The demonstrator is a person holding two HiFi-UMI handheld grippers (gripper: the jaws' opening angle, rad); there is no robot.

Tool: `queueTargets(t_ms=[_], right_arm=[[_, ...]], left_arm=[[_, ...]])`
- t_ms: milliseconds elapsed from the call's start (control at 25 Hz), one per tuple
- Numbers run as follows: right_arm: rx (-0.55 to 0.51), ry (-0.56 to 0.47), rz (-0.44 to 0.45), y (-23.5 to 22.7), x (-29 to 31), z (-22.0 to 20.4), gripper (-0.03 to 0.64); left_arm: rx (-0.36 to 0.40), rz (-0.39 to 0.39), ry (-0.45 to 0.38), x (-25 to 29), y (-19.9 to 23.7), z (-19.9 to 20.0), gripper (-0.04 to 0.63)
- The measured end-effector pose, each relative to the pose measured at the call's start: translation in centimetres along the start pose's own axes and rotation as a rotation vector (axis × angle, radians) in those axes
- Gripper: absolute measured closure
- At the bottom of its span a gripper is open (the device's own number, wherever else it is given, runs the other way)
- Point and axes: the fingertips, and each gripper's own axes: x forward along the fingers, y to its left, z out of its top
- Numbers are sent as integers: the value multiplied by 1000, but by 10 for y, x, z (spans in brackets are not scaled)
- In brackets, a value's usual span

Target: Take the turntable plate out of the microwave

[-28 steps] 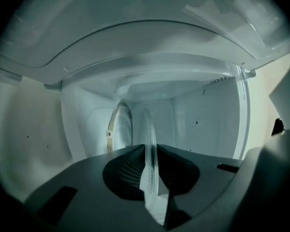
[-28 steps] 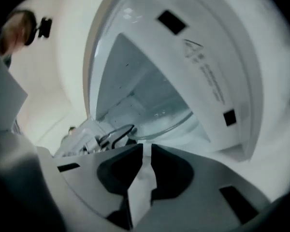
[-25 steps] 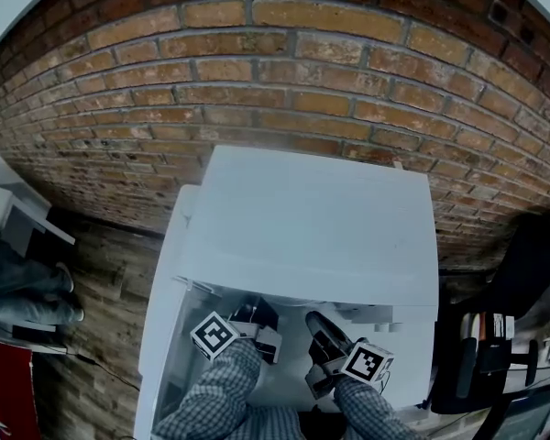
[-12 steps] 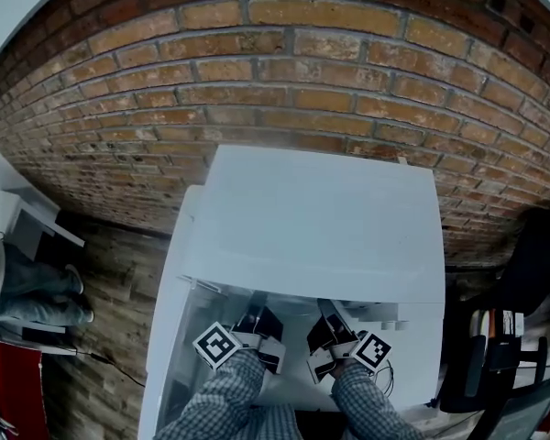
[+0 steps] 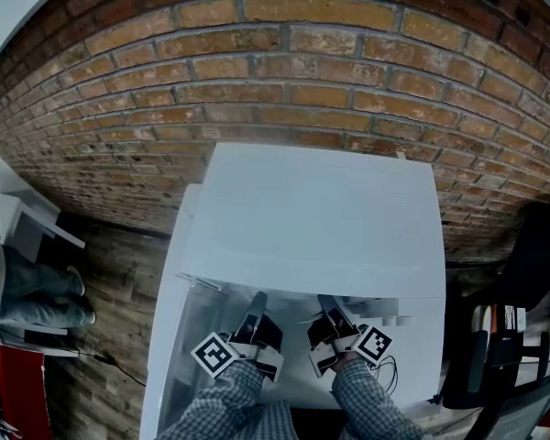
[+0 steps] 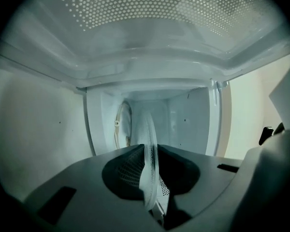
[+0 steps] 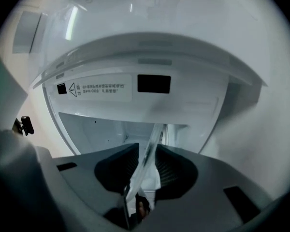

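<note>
The white microwave [image 5: 321,218] is seen from above, and both grippers reach level into its open front. The glass turntable plate [image 6: 147,124] stands edge-on in the left gripper view, and the pads of my left gripper [image 6: 150,149] touch its rim while the jaws are opening. In the right gripper view the plate [image 7: 154,134] runs slanted between the jaws of my right gripper [image 7: 147,146], which are closing with a gap still showing on one side. From the head view the left gripper [image 5: 255,324] and right gripper [image 5: 328,324] sit side by side, and the plate is hidden under the microwave's top.
The microwave's door with its perforated window [image 6: 150,13] hangs open on the left. A brick wall [image 5: 284,62] stands behind the microwave. Wooden floor [image 5: 101,273] and a person's legs [image 5: 27,291] are at the left, a black chair [image 5: 532,273] at the right.
The right gripper has rolled and drawn in beside the left at the microwave's opening. The left gripper has pushed slightly further into the opening.
</note>
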Motion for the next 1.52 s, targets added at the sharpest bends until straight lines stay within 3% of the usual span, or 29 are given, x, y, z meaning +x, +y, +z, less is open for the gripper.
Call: queueTargets(t_ms=[40,200,560,1280,1520], right_arm=[[6,-1,1,-1,-1,0,535],[30,-18,10,3,-4,-2,561],[-17,-32,11,21,-15,-8,565],[-81,-45,13,45,-70,-53,565],[-122,-27,6,54,-99,-71,563]], left_arm=[[-2,-2,0,-1,0,-1,540],[-1,-11,-4,-6,-1,-1,541],[-49,-38,-19,-21,-10,-4,541],[-51,-75,54,-85,-30,-19,543],[-69,-80,35,-119,-36,-32,543]])
